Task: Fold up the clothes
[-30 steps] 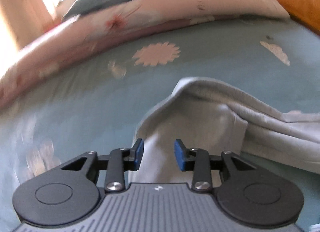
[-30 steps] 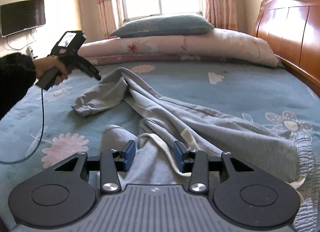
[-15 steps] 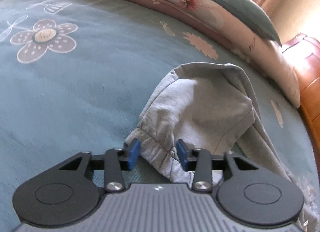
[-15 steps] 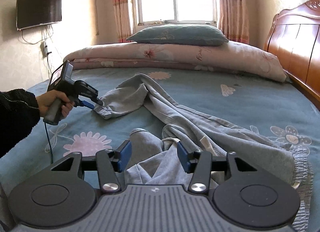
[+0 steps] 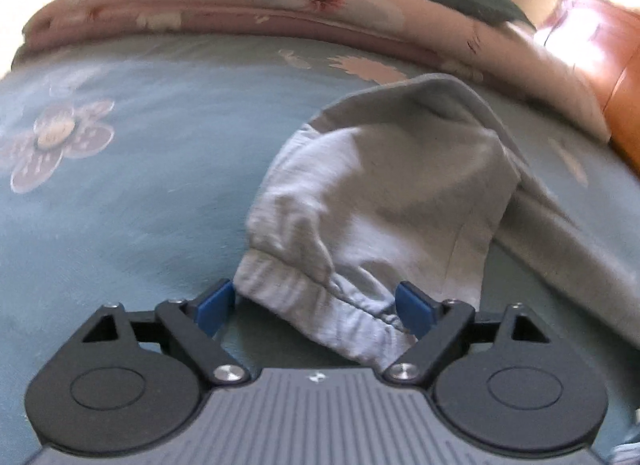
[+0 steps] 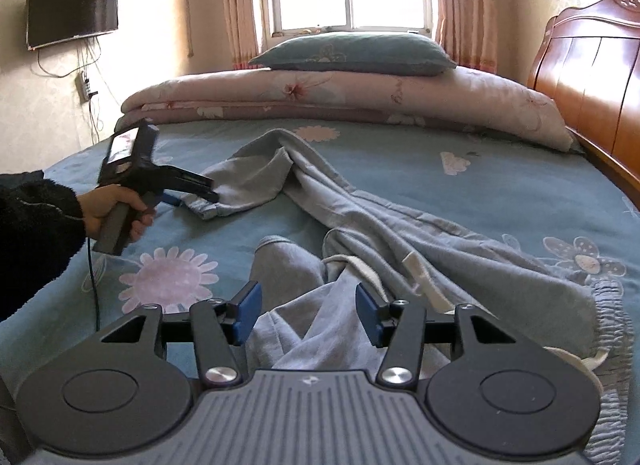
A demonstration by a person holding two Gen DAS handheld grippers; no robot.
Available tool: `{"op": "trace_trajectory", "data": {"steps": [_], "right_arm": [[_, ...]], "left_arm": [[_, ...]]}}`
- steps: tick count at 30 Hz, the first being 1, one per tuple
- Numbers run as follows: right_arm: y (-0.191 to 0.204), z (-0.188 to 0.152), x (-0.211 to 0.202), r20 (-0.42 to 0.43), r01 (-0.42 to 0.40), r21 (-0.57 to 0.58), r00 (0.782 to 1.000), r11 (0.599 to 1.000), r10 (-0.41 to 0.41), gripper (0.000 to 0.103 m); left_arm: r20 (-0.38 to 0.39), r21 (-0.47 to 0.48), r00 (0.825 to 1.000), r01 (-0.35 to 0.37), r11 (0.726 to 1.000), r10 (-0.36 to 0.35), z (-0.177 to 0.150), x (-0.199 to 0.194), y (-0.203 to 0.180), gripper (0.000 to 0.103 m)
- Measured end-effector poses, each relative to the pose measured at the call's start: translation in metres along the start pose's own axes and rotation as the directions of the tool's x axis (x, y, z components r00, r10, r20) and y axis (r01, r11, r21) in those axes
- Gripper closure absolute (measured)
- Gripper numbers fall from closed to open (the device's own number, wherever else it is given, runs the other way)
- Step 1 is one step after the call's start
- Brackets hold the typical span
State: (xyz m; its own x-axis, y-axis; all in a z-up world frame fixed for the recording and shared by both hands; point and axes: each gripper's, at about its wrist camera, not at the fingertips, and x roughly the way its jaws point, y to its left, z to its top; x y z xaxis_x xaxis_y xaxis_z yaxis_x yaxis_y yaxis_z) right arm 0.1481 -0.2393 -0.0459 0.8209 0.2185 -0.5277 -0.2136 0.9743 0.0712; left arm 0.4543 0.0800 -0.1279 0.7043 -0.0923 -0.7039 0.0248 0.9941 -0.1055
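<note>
Grey sweatpants [image 6: 400, 233] lie crumpled across the blue flowered bed sheet [image 6: 500, 185]. One leg ends in a ribbed cuff [image 5: 320, 297] resting on the sheet. My left gripper [image 5: 315, 309] is low at that cuff, its jaws opening wide. The cuff sits between the blue pads [image 5: 216, 305], which do not press it. In the right wrist view, the left gripper [image 6: 200, 193] points at the same cuff [image 6: 212, 209]. My right gripper [image 6: 308, 315] hovers half open over the other leg [image 6: 288, 261], with folds of grey cloth between its fingers but not clamped.
A folded pink quilt [image 6: 340, 101] and a blue pillow [image 6: 352, 53] lie at the far side. A wooden headboard [image 6: 592, 77] stands on the right. A person's hand [image 6: 116, 209] in a dark fuzzy sleeve holds the left gripper, with a cable [image 6: 94, 277] hanging below.
The left gripper came down with the trouser leg to the sheet, rolled, and spread its jaws wide around the cuff. The right gripper's jaws widened a little over the near leg.
</note>
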Motion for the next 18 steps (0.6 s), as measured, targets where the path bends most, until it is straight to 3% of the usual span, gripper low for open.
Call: {"op": "trace_trajectory", "data": {"steps": [3, 5, 7, 10, 12, 18], "right_arm": [[0.002, -0.001, 0.003, -0.008, -0.003, -0.003, 1.000, 1.000, 0.003, 0.046], [0.002, -0.001, 0.005, -0.010, -0.003, -0.004, 1.000, 1.000, 0.003, 0.046], [0.000, -0.002, 0.006, -0.011, 0.001, -0.005, 1.000, 1.000, -0.001, 0.046], [-0.002, -0.003, 0.008, -0.014, 0.007, -0.002, 1.000, 1.000, -0.007, 0.046], [-0.002, -0.004, 0.009, -0.014, 0.007, -0.004, 1.000, 1.000, -0.007, 0.046], [-0.006, -0.004, 0.012, -0.008, 0.027, -0.021, 1.000, 0.999, -0.027, 0.046]], "left_arm": [[0.031, -0.041, 0.999, 0.030, 0.999, -0.029, -0.003, -0.001, -0.009, 0.022], [0.043, -0.063, 0.998, 0.054, 0.997, -0.051, -0.004, -0.004, -0.013, 0.056], [0.039, -0.110, 0.996, 0.083, 0.990, -0.079, -0.002, -0.006, -0.012, 0.071], [0.046, -0.209, 0.993, 0.119, 0.971, -0.112, 0.005, -0.009, 0.000, 0.076], [0.060, -0.228, 0.994, 0.104, 0.968, -0.093, 0.013, -0.013, 0.006, 0.077], [0.104, -0.145, 0.994, -0.008, 0.989, 0.024, 0.049, -0.025, 0.025, 0.078]]}}
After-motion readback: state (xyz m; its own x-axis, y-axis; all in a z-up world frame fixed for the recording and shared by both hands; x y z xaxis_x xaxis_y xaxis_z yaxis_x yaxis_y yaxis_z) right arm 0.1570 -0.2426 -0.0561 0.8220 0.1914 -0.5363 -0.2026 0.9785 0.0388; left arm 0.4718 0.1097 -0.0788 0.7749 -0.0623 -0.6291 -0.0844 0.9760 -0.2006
